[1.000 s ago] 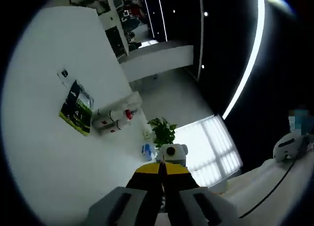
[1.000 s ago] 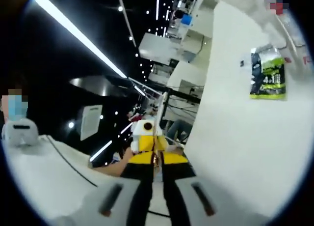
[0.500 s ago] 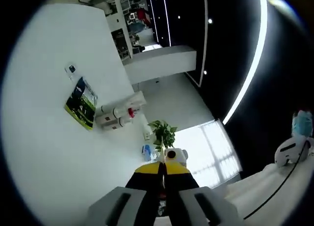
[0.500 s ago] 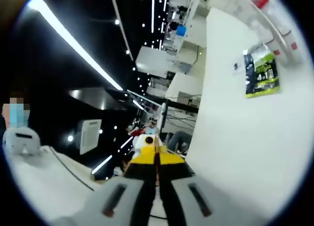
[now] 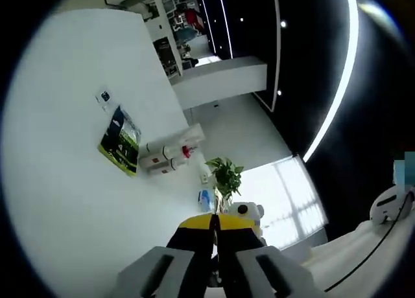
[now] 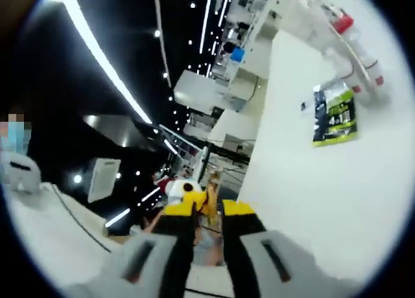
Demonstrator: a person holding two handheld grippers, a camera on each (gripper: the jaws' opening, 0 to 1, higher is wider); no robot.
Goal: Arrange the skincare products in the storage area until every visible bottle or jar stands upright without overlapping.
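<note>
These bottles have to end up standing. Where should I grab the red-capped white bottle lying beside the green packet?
Probably mid-body. The white bottle lies on its side on the table, so come from above with the jaws across its round barrel, well back from the red cap. A second bottle lies close alongside, so room for a jaw looks tight.

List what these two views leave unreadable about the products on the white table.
- Left gripper view: white bottles with red caps too small to count or judge upright.
- Left gripper view: dark green sachet, print too small.
- Right gripper view: red-capped bottles blurred, cut off at the picture's edge.
- Right gripper view: green sachet, text unreadable.
</note>
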